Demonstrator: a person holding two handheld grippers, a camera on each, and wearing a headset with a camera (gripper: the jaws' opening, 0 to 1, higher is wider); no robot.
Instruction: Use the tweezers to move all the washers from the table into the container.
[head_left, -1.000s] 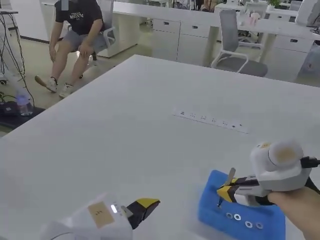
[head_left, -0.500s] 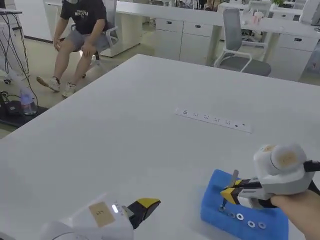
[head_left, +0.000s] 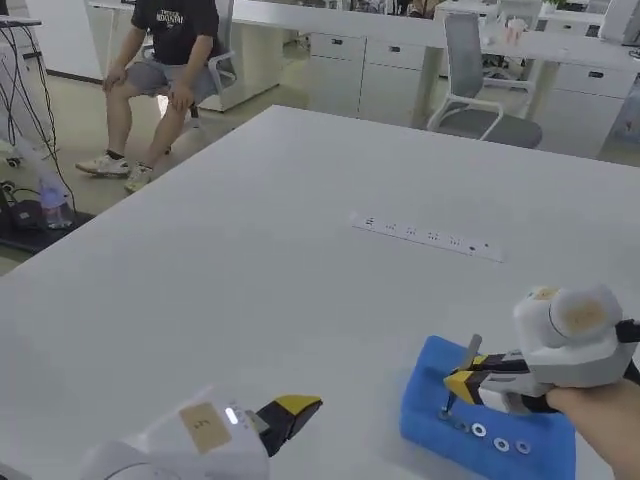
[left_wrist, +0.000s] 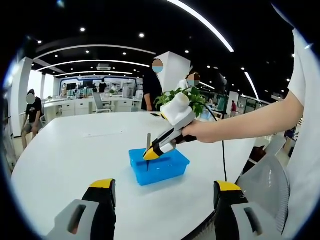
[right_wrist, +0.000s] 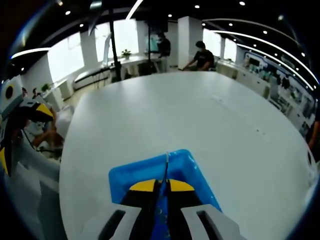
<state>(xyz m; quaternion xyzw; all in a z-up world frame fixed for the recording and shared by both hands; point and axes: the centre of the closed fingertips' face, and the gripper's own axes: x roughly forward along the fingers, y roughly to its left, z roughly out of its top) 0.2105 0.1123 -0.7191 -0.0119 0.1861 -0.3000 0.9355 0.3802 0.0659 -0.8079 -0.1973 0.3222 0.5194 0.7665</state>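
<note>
Right gripper (head_left: 460, 385), clenched on the tweezers (head_left: 449, 401), has barely moved over the last second, tips dipped into the blue container (head_left: 420, 422) beneath it. Three washers (head_left: 501, 443) lie inside, suggesting a drop-off. Left gripper (left_wrist: 162, 192) waits, released.

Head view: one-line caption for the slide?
Right gripper holds tweezers tip-down in the blue container, washers inside; left gripper hovers over the white table.
</note>
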